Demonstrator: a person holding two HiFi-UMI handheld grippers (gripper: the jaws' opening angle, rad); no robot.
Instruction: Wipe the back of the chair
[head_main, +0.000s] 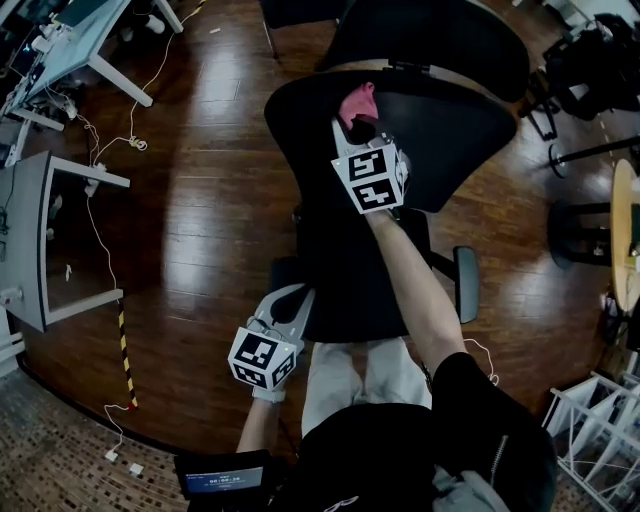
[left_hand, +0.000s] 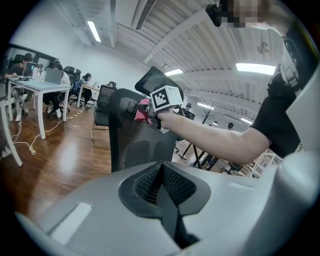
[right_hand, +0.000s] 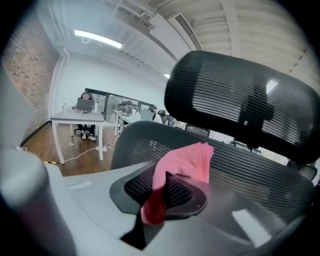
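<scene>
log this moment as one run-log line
right tongs: shut on pink cloth, at top of chair back | left tongs: shut, empty, low beside seat

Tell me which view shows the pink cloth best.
The right gripper view: the pink cloth is close, pinched in the right gripper's jaws. The head view shows one corner; the left gripper view, a far patch.

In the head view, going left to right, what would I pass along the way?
From the left: white desk, striped floor tape, left tongs, right tongs holding the pink cloth, chair armrest, round table.
</scene>
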